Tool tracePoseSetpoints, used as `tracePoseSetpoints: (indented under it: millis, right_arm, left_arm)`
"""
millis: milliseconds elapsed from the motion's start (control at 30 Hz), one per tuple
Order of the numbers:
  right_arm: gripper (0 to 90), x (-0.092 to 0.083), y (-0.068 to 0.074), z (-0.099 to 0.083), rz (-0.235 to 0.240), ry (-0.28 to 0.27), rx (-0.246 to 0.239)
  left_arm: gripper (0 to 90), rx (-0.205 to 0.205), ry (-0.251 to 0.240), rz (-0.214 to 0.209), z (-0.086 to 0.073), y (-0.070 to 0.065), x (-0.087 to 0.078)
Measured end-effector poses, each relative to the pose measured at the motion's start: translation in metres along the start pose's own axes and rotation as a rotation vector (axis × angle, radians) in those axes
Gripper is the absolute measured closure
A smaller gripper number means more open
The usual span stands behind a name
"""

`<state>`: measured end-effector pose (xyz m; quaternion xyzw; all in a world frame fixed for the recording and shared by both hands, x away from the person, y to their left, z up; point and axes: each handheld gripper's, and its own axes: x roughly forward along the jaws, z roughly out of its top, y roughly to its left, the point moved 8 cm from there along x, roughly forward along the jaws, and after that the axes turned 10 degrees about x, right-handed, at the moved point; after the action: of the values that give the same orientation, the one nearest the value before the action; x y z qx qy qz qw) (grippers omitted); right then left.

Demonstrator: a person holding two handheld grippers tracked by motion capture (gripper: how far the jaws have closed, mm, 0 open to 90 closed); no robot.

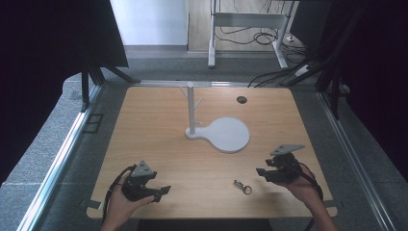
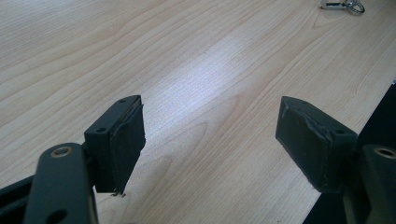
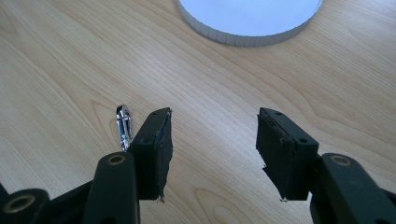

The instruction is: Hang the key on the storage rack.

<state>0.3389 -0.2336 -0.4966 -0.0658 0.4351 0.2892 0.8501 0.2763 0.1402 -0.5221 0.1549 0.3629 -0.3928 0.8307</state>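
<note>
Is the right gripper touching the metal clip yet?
Apart. In the high view, bare table lies between the right gripper and the metal clip; in the right gripper view the clip lies outside the open, empty jaws.

Wide open wood across the lower middle of the high view: between the left gripper (image 1: 153, 190) at lower left and the right gripper (image 1: 267, 172) at lower right, just the small metal clip (image 1: 243, 186) lies in the lane, nearer the right one. In the right gripper view the clip (image 3: 123, 127) sits just outside the left jaw, bare table (image 3: 56, 70) between the jaws. Centre frame is blocked: a white stand (image 1: 191, 108) rises upright from its round base (image 1: 228, 134). Left and right of it the tabletop (image 1: 144, 125) runs free to the far edge, apart from a dark cable hole (image 1: 241, 99) at upper centre-right.
</note>
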Motion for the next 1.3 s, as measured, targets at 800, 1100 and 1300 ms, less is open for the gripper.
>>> tracePoseSetpoints:
  millis: [800,1100,1300]
  right_arm:
    - [52.0,0.023,0.036,-0.008,0.045,0.175,-0.109]
    - [51.9,0.035,0.043,-0.014,0.058,0.226,-0.129]
    - [51.6,0.044,0.049,-0.016,0.076,0.247,-0.13]
  left_arm:
    - [24.6,0.005,-0.002,-0.014,0.0,-0.001,-0.001]
    - [24.6,0.006,0.0,-0.013,0.0,0.0,-0.001]
    - [24.7,0.004,0.001,-0.012,0.0,-0.001,-0.002]
